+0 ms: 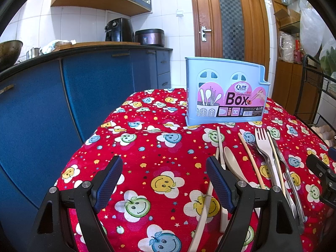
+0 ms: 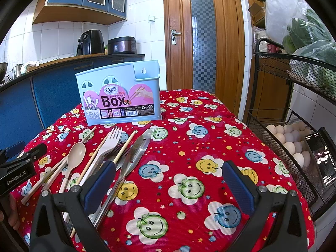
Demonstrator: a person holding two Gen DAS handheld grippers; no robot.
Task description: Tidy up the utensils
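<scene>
Both hand-held grippers, left (image 1: 163, 180) and right (image 2: 168, 182), gape wide, empty, above the tabletop (image 2: 189, 142); only the right view shows the eggs (image 2: 292, 140).

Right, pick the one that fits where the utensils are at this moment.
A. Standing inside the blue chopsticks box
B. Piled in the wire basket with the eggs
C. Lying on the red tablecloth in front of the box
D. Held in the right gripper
C: the beige spoon, beige fork and chopsticks lie flat on the red tablecloth in front of the blue chopsticks box, and both grippers are open and empty.
</scene>
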